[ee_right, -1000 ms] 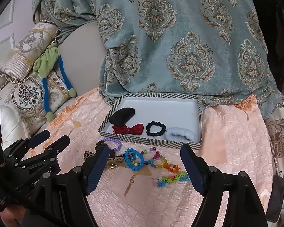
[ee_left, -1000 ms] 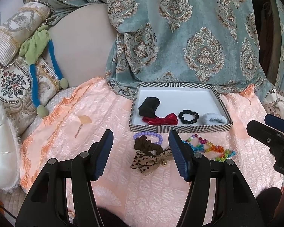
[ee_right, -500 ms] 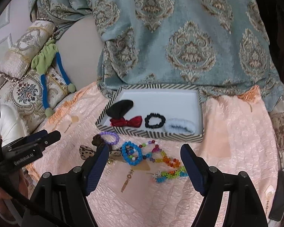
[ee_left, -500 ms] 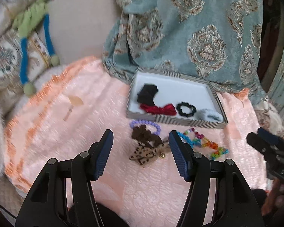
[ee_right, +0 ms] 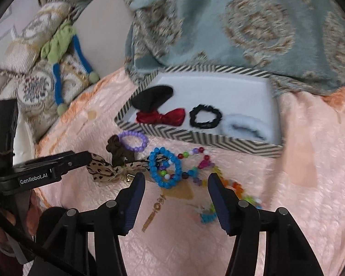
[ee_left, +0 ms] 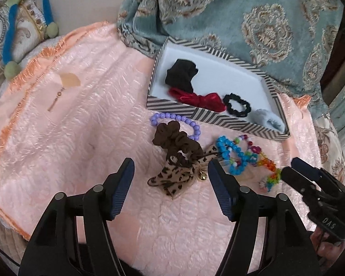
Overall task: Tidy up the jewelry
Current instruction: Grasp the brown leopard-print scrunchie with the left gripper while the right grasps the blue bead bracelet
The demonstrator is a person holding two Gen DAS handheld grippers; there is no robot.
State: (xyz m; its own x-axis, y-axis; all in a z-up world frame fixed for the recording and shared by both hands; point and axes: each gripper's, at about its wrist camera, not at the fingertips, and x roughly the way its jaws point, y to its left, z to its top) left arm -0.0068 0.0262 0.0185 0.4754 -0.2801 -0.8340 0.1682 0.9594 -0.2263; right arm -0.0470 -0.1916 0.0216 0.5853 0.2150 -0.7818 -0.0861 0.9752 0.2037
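Observation:
A striped tray (ee_left: 218,116) (ee_right: 202,138) holds a black bow, a red bow (ee_left: 198,99), a black scrunchie (ee_left: 238,104) and a pale blue scrunchie (ee_left: 267,119). In front of it on the pink cloth lie a purple bead bracelet (ee_left: 183,122) (ee_right: 133,140), a brown scrunchie (ee_left: 177,141), a leopard bow (ee_left: 172,177) (ee_right: 103,169), a blue bead bracelet (ee_left: 229,156) (ee_right: 165,170) and rainbow bead strands (ee_left: 267,168) (ee_right: 234,188). My left gripper (ee_left: 170,181) is open and empty, straddling the leopard bow. My right gripper (ee_right: 175,186) is open and empty, just before the blue bracelet.
A teal patterned blanket (ee_left: 252,16) hangs behind the tray. Embroidered cushions and a green-and-blue cord (ee_right: 57,53) lie at the left. The pink cloth (ee_left: 80,126) ends in an orange fringe at the left.
Both grippers have moved forward and down toward the loose pieces on the cloth. The left one has closed in on the leopard bow, the right on the blue bracelet. Both stay open.

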